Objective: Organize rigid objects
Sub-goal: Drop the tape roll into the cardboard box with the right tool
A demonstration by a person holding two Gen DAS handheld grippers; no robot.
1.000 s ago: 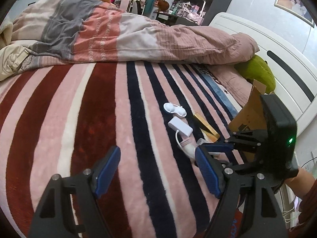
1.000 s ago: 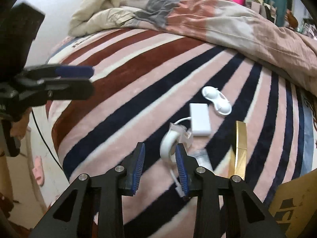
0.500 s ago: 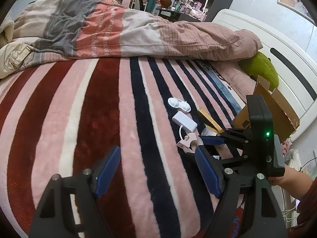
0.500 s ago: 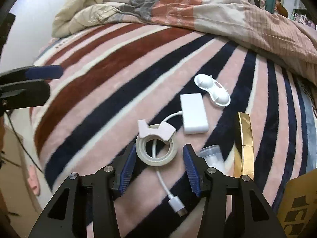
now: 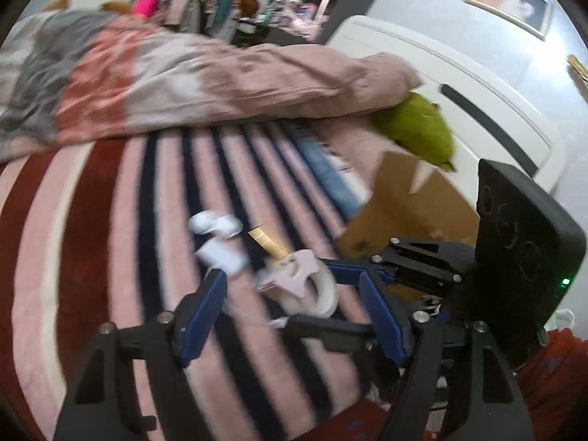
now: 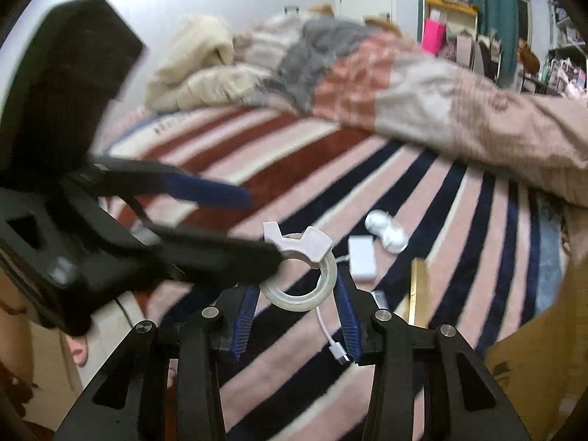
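Observation:
My right gripper is shut on a tape roll with a pink dispenser clip and holds it lifted above the striped blanket. The tape roll also shows in the left wrist view, between my left gripper's open fingers, held by the right gripper. The left gripper shows in the right wrist view, close to the tape. On the blanket lie a white charger block with cable, a white case, a gold bar and a clear cap.
An open cardboard box stands at the right edge of the bed, also in the right wrist view. A rumpled duvet lies across the far side. A green pillow lies by the white headboard.
The right gripper has shut on the tape roll and lifted it off the blanket. The left gripper has swung in close beside it. Both views are motion-blurred.

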